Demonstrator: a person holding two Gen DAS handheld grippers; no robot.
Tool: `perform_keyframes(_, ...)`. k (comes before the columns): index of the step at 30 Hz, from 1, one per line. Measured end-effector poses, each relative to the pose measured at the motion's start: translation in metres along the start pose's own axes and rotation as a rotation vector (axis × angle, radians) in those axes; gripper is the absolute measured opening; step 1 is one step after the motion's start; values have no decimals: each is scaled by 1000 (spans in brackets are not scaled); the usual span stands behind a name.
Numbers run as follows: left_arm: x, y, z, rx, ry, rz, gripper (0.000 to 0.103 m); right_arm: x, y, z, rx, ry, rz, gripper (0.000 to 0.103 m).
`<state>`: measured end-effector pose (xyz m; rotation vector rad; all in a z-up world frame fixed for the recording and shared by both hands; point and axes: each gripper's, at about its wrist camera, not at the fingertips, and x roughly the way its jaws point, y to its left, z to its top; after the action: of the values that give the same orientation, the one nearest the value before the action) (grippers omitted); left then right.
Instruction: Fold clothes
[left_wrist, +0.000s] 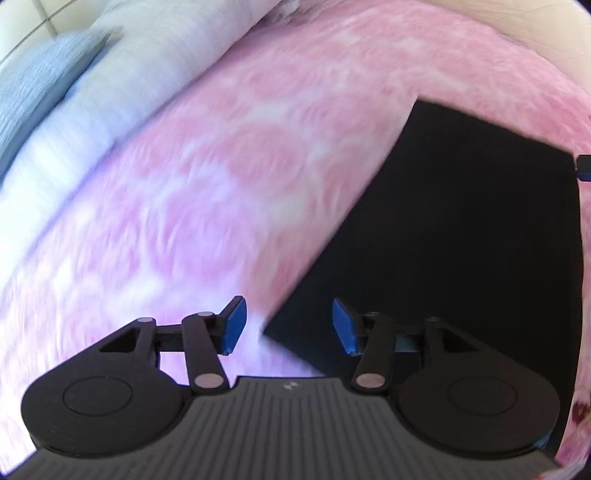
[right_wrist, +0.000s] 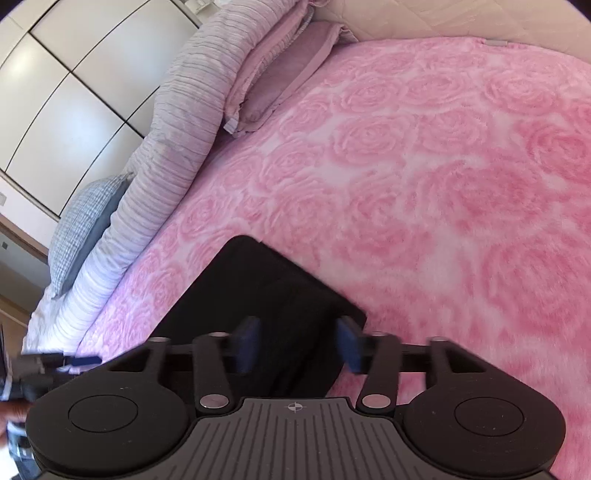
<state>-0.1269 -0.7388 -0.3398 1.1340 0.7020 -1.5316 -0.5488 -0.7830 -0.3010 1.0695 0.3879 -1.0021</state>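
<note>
A black garment (left_wrist: 461, 229) lies folded flat on the pink rose-patterned blanket (left_wrist: 240, 177). In the left wrist view my left gripper (left_wrist: 288, 325) hangs above the garment's near corner, its blue pads apart with nothing between them. In the right wrist view the same black garment (right_wrist: 258, 295) lies under my right gripper (right_wrist: 297, 345), whose blue pads also stand apart and grip nothing. The other gripper (right_wrist: 74, 360) shows at the left edge of the right wrist view, beside the garment.
A ribbed lilac duvet (right_wrist: 173, 129) is bunched along the bed's left side with a mauve pillow (right_wrist: 288, 70) and a grey checked cushion (right_wrist: 85, 225). White wardrobe doors (right_wrist: 74, 92) stand beyond. The pink blanket (right_wrist: 461, 184) stretches wide to the right.
</note>
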Motion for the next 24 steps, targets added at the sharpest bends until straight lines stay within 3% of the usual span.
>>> perform_keyframes(2,-3,-6,-23,92,-14,63,49,-1,5,-16,-2,26,3,54)
perform_keyframes(3,-3,-14,-36,198,-24,100,49,-3,8,-24,1,45,9,54)
perform_keyframes(7,-4,-41,-80,602,-116,117,50,-5,23,-68,19,159,81,54)
perform_keyframes(12,-3,-59,-118,949,-245,66,53,-1,42,-131,154,287,204,54)
perform_keyframes(13,-2,-60,-124,1009,-272,61,53,-1,46,-144,177,289,210,56)
perform_keyframes(14,-1,-61,-130,1068,-298,57,54,-2,51,-156,194,285,210,71)
perform_keyframes(16,4,-58,-141,1180,-357,53,57,-5,61,-183,211,240,188,92)
perform_keyframes(20,27,-46,-160,1422,-467,110,58,6,76,-230,293,164,188,93)
perform_keyframes(24,54,-34,-160,1552,-558,235,54,27,87,-255,385,53,235,93)
